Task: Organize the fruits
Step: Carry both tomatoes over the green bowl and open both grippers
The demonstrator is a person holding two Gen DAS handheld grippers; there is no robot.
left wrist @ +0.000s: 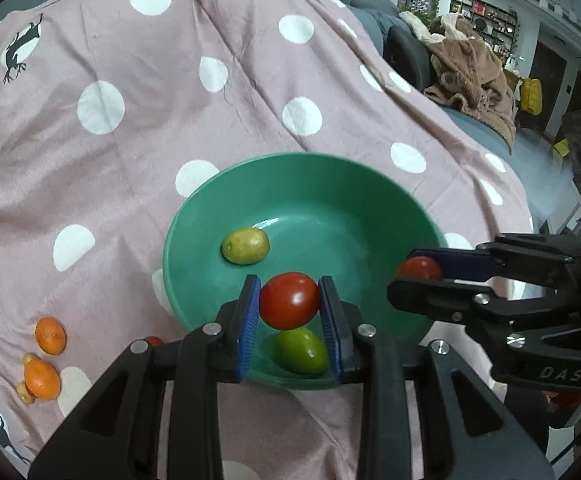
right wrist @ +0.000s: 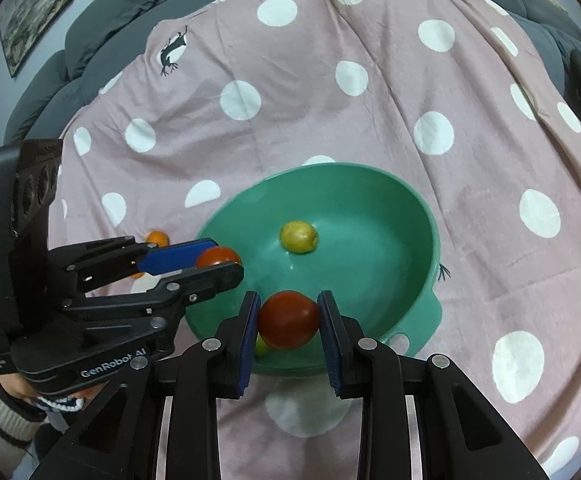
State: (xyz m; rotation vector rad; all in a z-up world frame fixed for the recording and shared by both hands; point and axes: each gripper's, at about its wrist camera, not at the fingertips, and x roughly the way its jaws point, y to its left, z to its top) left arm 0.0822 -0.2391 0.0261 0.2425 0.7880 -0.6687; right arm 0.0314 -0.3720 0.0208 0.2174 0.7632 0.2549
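A green bowl (left wrist: 370, 184) sits on a pink polka-dot cloth and holds a yellow fruit (left wrist: 245, 245) and a green lime (left wrist: 300, 351). My left gripper (left wrist: 289, 304) is shut on a red tomato (left wrist: 289, 300) above the bowl's near rim. My right gripper (right wrist: 289, 320) is shut on a second red tomato (right wrist: 288, 319), also over the bowl (right wrist: 410, 208). In the left wrist view the right gripper (left wrist: 418, 270) shows at the bowl's right edge with its tomato. In the right wrist view the left gripper (right wrist: 220, 262) shows at the bowl's left edge.
Two orange mandarins (left wrist: 50, 335) (left wrist: 41, 379) with small yellowish fruits beside them lie on the cloth (left wrist: 130, 160) left of the bowl. One mandarin (right wrist: 157, 237) shows in the right wrist view. A grey sofa (right wrist: 130, 8) lies behind the cloth, with a brown garment (left wrist: 466, 68) on it.
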